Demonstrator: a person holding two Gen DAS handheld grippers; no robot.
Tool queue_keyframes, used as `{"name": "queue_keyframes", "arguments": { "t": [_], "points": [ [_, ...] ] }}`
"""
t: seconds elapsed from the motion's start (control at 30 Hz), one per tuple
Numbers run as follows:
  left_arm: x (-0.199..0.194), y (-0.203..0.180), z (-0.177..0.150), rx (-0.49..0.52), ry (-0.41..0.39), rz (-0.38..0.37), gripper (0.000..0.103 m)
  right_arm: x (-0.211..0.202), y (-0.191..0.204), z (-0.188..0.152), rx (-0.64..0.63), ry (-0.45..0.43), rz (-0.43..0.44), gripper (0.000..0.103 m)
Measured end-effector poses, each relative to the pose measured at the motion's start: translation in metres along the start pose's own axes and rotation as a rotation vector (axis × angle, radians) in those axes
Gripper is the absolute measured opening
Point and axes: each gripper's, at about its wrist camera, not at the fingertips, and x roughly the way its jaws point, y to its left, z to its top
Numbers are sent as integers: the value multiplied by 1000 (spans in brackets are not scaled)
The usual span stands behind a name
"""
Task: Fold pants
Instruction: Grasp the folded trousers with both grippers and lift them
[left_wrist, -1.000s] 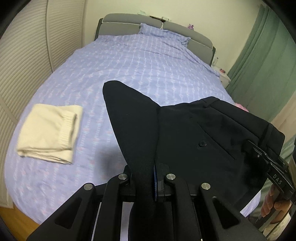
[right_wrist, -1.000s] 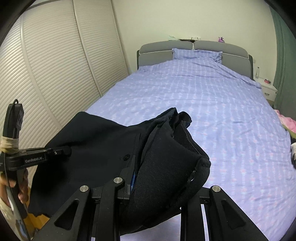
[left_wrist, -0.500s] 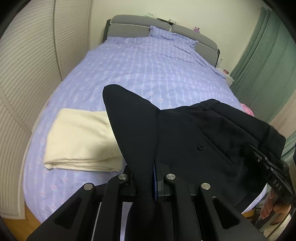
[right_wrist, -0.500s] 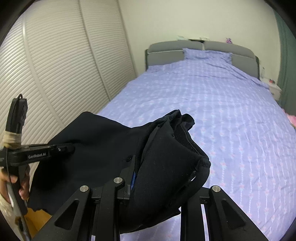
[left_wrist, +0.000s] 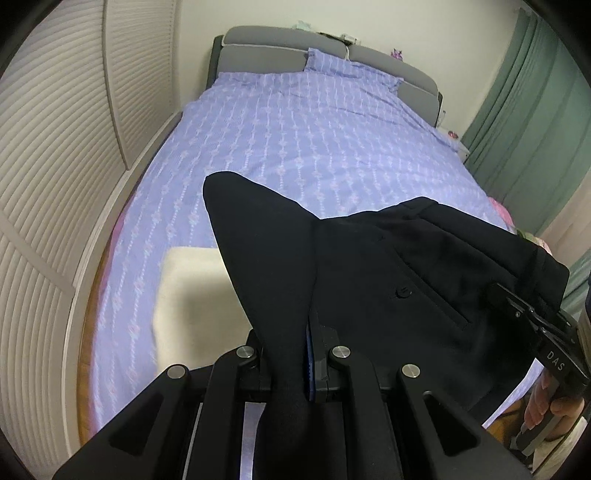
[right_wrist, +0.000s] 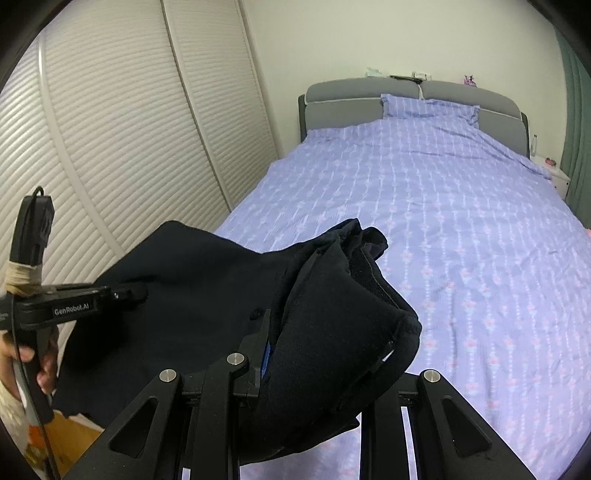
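A: How is the left gripper (left_wrist: 308, 354) seen?

B: Its jaws are pressed together on a fold of the black pants (left_wrist: 388, 273), which rises as a peak straight ahead of the fingers and spreads off to the gripper's right. A button and a pocket slit are shown on that spread part.

A: And the right gripper (right_wrist: 325, 369)?

B: It is clamped on a thick bunch of the same pants (right_wrist: 332, 314), with the jaws held a little apart by the cloth. The far end of the garment is seen to its left, pinched by the left gripper (right_wrist: 125, 293), whose handle is gripped by a hand (right_wrist: 26, 362). From the left wrist view, the right gripper (left_wrist: 517, 306) is found at the far right edge of the pants, above a hand (left_wrist: 550, 398).

A: So where are the pants kept?

B: They are held up between the two grippers, above the near end of the bed (left_wrist: 314, 140), not laid on it.

A: What is changed from a second ago?

B: The grip of both is unchanged. The folded cream garment (left_wrist: 195, 295), seen earlier well off to the left gripper's left, is now found just ahead of it and partly hidden under the black peak. More of the slatted wardrobe doors (right_wrist: 122, 122) is taken in by both views, and the bed is shifted to the right.
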Motion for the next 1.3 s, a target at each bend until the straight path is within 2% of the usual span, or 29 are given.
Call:
{"name": "queue_keyframes", "arguments": {
  "t": [0.17, 0.4, 0.57, 0.8, 0.93, 1.07, 1.17, 1.3],
  "points": [
    [32, 45, 22, 44, 17, -12, 12, 40, 31, 6, 9, 18, -27, 25],
    [84, 90, 45, 57, 69, -24, 12, 102, 50, 13, 23, 86, -62, 25],
    [120, 106, 41, 107, 125, 0, 12, 144, 46, -1, 66, 176, -69, 25],
    [161, 141, 20, 19, 226, 8, 13, 165, 44, -31, 88, 288, -84, 26],
    [176, 144, 10, 28, 266, 34, 14, 173, 45, -44, 102, 355, -90, 30],
    [184, 149, -1, 16, 289, 61, 18, 180, 40, -62, 146, 425, -93, 41],
    [188, 145, -9, 40, 303, 117, 26, 186, 34, -74, 184, 482, -87, 45],
    [178, 135, -20, 106, 276, 217, 37, 176, 26, -84, 213, 492, -108, 50]
  ]
}}
